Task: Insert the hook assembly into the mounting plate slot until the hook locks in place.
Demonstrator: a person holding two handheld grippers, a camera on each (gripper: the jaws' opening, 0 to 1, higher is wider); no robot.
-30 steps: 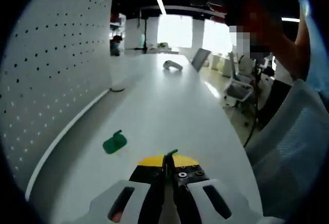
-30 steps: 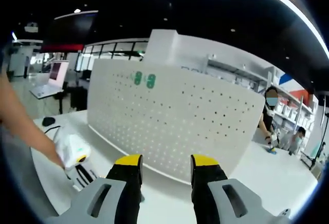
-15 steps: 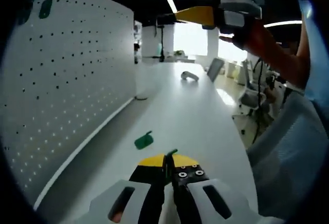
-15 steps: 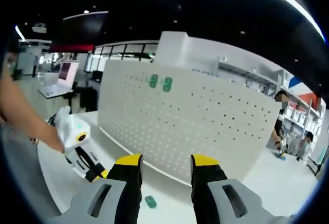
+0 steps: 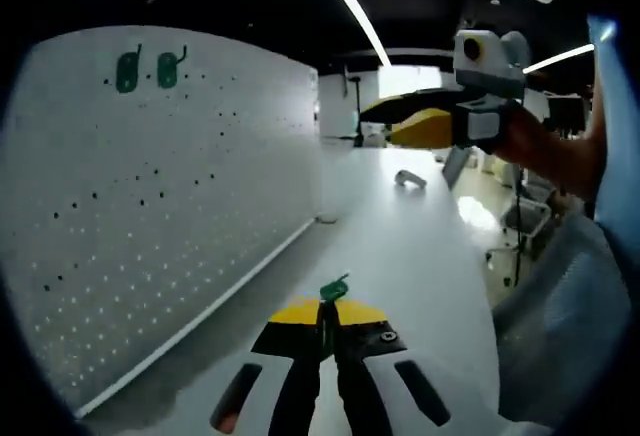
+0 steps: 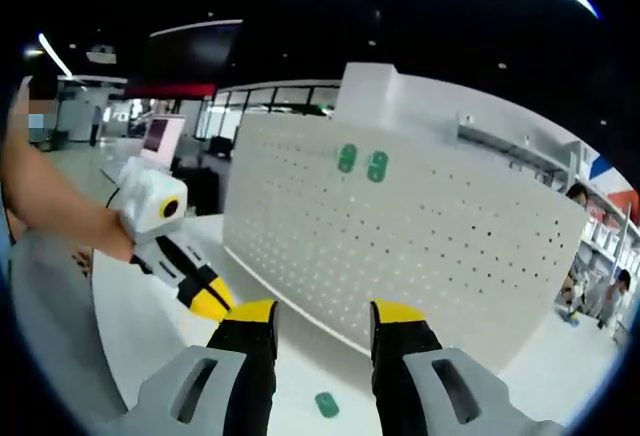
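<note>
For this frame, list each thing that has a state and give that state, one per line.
left gripper: shut on green hook, raised off the table.
green hook: pinched between the left gripper's jaw tips, not yet in the pegboard.
right gripper: open, holding nothing.
spare green hook: lying loose on the white table.
two mounted green hooks: hanging side by side high on the pegboard.
white pegboard: standing upright on the table.

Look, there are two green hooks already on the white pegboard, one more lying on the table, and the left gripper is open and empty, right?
Not quite. In the left gripper view the left gripper is shut on a green hook. The rest is right: two green hooks hang on the pegboard, and one lies on the table.
</note>
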